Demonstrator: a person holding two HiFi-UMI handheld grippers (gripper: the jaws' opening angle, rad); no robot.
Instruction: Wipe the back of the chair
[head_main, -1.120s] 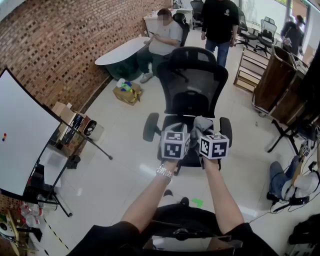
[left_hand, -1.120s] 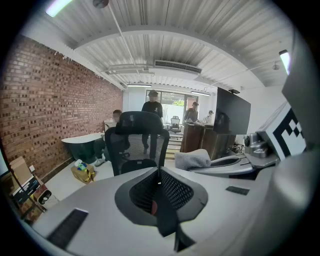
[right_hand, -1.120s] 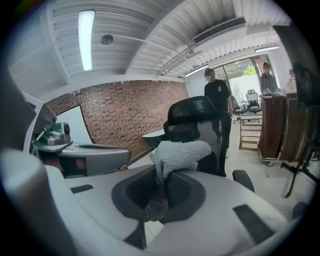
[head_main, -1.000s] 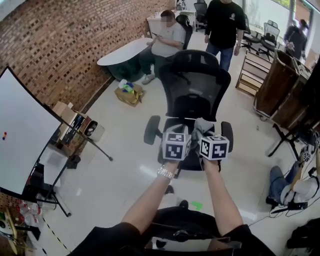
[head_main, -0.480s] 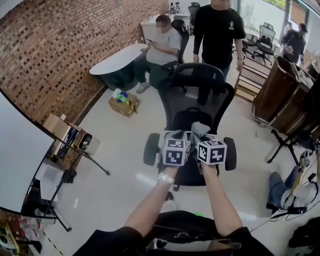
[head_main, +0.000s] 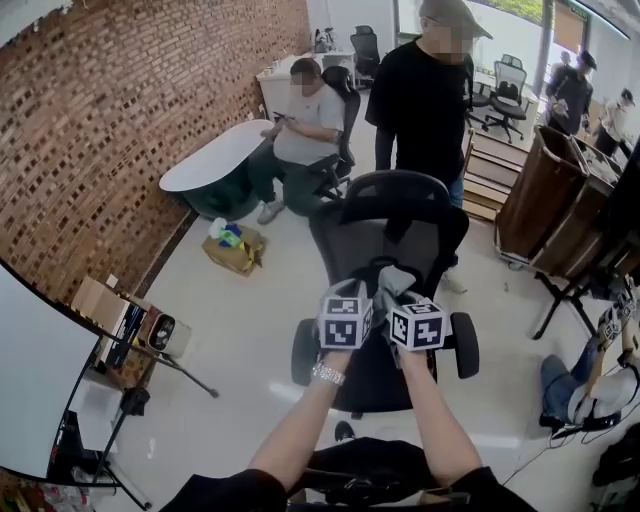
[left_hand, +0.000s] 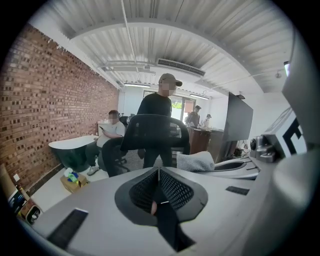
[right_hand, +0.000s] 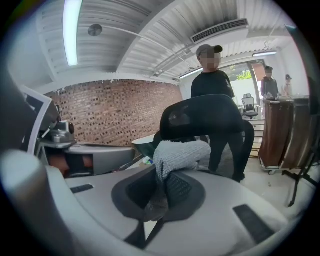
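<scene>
"Head view first: where is the chair?"

"The black mesh chair (head_main: 372, 372) stands on the pale floor (head_main: 240, 320), straight ahead of both grippers. Its backrest (head_main: 385, 228) rises just beyond them."

"What is the right hand-held gripper (right_hand: 161, 186) doing?"

"Its jaws are clamped on a grey cloth (right_hand: 178, 154). The cloth bulges up out of the jaws. In the right gripper view the curved top of the backrest stands behind it."

"Does the cloth touch the backrest?"

"I cannot tell. From the head view the cloth overlaps the lower backrest, but no view shows contact."

"And the left hand-held gripper (left_hand: 159, 173)?"

"Its jaws are pressed together with nothing between them. It sits just beside the right one, with the backrest ahead of it and the cloth off to its right."

"Is anyone close by?"

"A person in black (head_main: 430, 95) stands right behind the chair. A seated person (head_main: 300, 112) is near the brick wall (head_main: 110, 120)."
</scene>
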